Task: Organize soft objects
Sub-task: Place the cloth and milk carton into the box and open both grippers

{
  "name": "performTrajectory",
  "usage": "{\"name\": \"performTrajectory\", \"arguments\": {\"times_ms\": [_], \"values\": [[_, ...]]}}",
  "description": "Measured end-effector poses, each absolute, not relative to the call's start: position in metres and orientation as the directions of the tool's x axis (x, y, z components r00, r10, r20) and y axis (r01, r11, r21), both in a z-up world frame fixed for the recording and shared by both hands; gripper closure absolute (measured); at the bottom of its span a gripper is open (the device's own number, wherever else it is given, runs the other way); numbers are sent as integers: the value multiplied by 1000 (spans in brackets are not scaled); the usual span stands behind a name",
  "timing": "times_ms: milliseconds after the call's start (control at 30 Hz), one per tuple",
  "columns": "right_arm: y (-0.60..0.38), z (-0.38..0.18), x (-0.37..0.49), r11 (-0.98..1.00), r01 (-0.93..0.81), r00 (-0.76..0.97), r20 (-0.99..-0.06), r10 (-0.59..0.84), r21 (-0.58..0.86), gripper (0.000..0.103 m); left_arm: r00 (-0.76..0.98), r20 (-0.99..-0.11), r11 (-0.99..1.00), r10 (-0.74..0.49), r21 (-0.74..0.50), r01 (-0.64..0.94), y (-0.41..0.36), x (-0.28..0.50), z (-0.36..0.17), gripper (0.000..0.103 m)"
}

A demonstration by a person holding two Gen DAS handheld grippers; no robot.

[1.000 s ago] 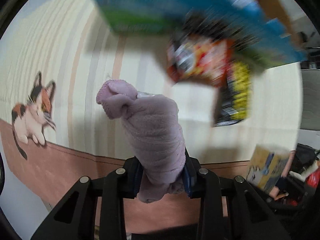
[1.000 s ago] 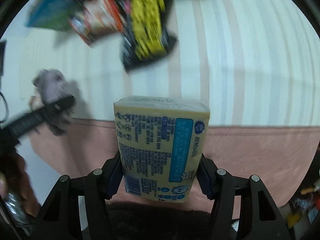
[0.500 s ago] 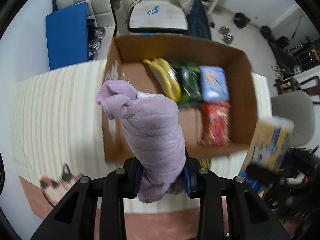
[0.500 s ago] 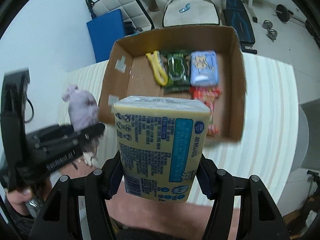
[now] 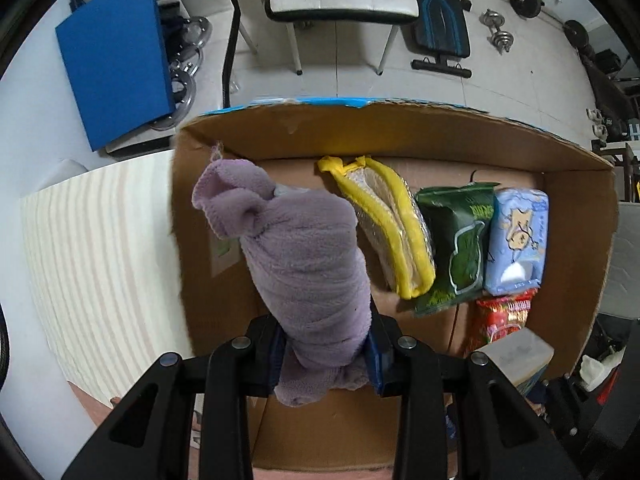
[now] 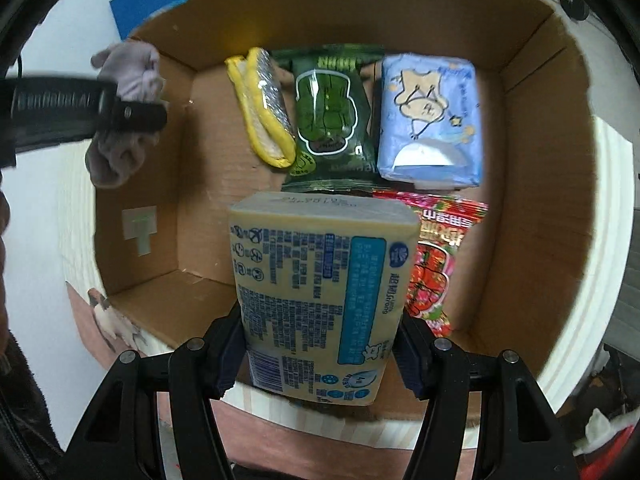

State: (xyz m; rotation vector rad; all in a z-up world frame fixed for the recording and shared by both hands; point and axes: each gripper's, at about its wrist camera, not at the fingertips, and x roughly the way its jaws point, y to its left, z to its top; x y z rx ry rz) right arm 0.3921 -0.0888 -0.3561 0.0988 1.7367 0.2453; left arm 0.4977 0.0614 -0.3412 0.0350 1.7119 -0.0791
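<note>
Four packs are already lying in the box (image 6: 552,240). The left gripper (image 5: 326,354) is clamping the towel (image 5: 304,264) and the right gripper (image 6: 316,364) the tissue pack (image 6: 316,284), both hanging over the box, unplaced.

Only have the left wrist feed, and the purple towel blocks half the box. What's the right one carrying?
Observer: A yellow tissue pack with a blue label panel, clamped in the right gripper jaws over the cardboard box.
Operator: Any free room on the box's left side?
Observer: Yes, the right wrist view shows bare floor between the purple towel and the yellow-edged cloth.
Operator: Red packet, I only see part of it.
Observer: The red packet lies flat next to the blue pack, its left part hidden behind the tissue pack.
</note>
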Motion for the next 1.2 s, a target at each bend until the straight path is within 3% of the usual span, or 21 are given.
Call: {"name": "performTrajectory", "arguments": {"times_ms": [367, 433, 533, 600, 700, 933, 1200], "values": [[-80, -391, 394, 983, -83, -244, -960, 139, 164, 35, -167, -985, 996, 33, 18, 93, 56, 522, -372, 65], [-77, -390, 392, 982, -96, -242, -961, 134, 161, 24, -165, -986, 996, 16, 2, 87, 58, 523, -369, 60], [-74, -385, 393, 985, -121, -224, -970, 95, 124, 23, -136, -991, 997, 14, 4, 73, 62, 523, -360, 44], [-75, -384, 394, 985, -116, -222, -970, 98, 126, 23, -125, -992, 998, 7, -1, 65, 64, 523, -355, 27], [-77, -378, 395, 986, -102, -214, -971, 106, 130, 21, -109, -994, 998, -4, -10, 55, 69, 522, -347, 14], [-89, -348, 394, 988, -74, -171, -978, 122, 136, 0, -41, -998, 999, -39, -39, 8, 81, 508, -321, 9], [-98, -319, 377, 994, -51, -75, -993, 93, 97, 0, 76, -997, 998, -31, -27, 59, 71, 448, -280, 9]]}}
